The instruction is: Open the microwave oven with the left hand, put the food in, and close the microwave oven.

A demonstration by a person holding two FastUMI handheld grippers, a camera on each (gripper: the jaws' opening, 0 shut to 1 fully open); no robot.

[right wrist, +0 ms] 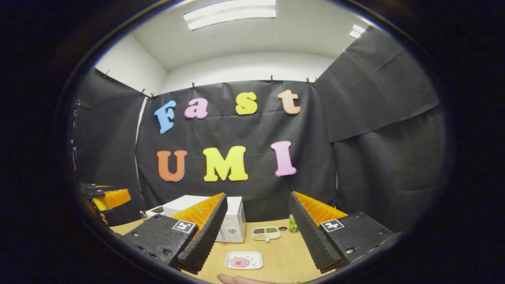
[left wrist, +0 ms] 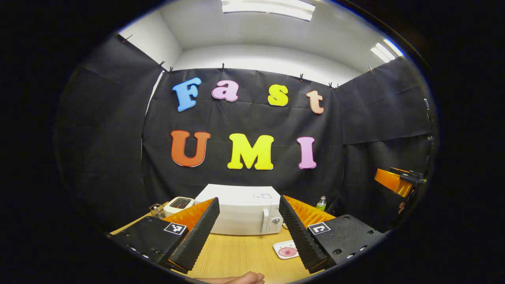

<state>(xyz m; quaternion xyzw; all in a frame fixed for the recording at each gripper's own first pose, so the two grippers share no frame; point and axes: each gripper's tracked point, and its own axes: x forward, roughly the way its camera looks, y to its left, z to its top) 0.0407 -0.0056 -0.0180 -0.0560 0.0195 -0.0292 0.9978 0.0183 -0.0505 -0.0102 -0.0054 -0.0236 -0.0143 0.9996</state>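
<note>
Left hand-held gripper (left wrist: pixel 249 228): I see its two black ribbed fingers spread wide apart above the tabletop (left wrist: pixel 236 256), nothing between them.

Microwave oven (left wrist: pixel 240 215): white, door closed, standing straight ahead of my left hand-held gripper and framed between its fingers. Handle and control knobs sit on the side toward the right finger. In the right gripper view the microwave oven (right wrist: pixel 232 221) lies ahead and to the left, partly hidden behind the left finger.

Food plate (left wrist: pixel 287 250): a small white square plate with a pink round item on it, on the tabletop just in front of the microwave oven, beside the inner edge of the left hand-held gripper's right finger.

Right hand-held gripper (right wrist: pixel 255 232): fingers likewise apart and empty. The same food plate (right wrist: pixel 244 260) lies between them, near and low, not touched by either.

Divided dish (right wrist: pixel 266 233): white, holding dark, green and pale contents, beyond the food plate, just right of the microwave oven.

Green bottle (right wrist: pixel 293 223): upright, close to the right hand-held gripper's right finger; I cannot tell what it holds.

Toaster (left wrist: pixel 179 204): white, left of the microwave oven, beyond the left finger of my left hand-held gripper.
</note>
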